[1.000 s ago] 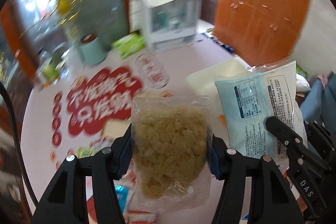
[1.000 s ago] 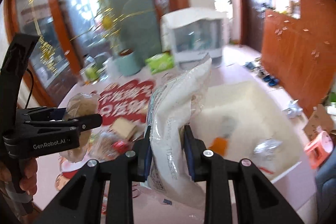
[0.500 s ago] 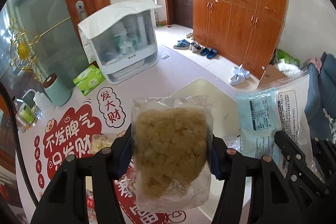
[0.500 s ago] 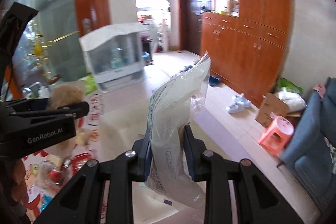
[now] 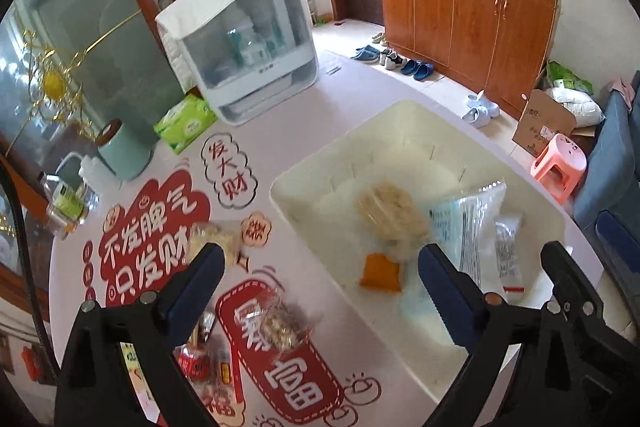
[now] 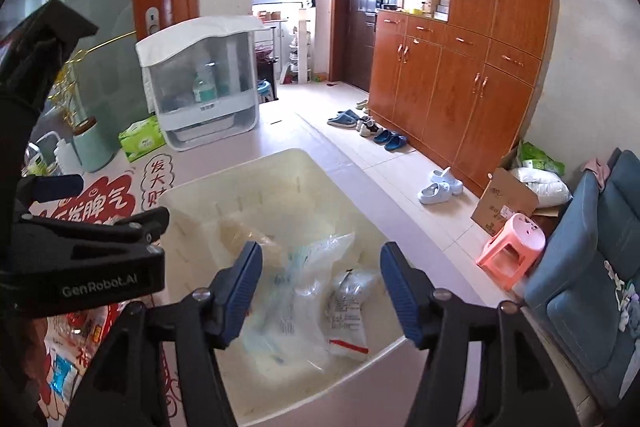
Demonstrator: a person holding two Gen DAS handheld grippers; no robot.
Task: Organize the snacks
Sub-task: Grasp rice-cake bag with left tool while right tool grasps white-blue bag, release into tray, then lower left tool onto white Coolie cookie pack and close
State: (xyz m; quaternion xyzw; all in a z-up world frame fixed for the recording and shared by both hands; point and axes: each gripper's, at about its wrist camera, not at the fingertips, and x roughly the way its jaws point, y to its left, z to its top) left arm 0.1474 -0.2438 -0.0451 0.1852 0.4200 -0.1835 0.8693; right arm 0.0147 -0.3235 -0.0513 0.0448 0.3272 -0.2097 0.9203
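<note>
**Both packets in the bin, more on the mat**

Left gripper (image 5: 318, 269) and right gripper (image 6: 321, 285) gape wide, empty, above the white bin (image 5: 304, 171). The crumbly snack bag (image 5: 390, 215) and pale-blue packet (image 5: 466, 227) lie inside it. Next, swing left of the bin to the peanut packet (image 5: 282, 323), pinching its middle squarely.

We count one white bin (image 5: 304, 171) holding four snack packets: one crumbly (image 5: 390, 213), one blue-white (image 5: 466, 223), one clear (image 5: 508, 251), one orange (image 5: 380, 271); two grippers.
</note>
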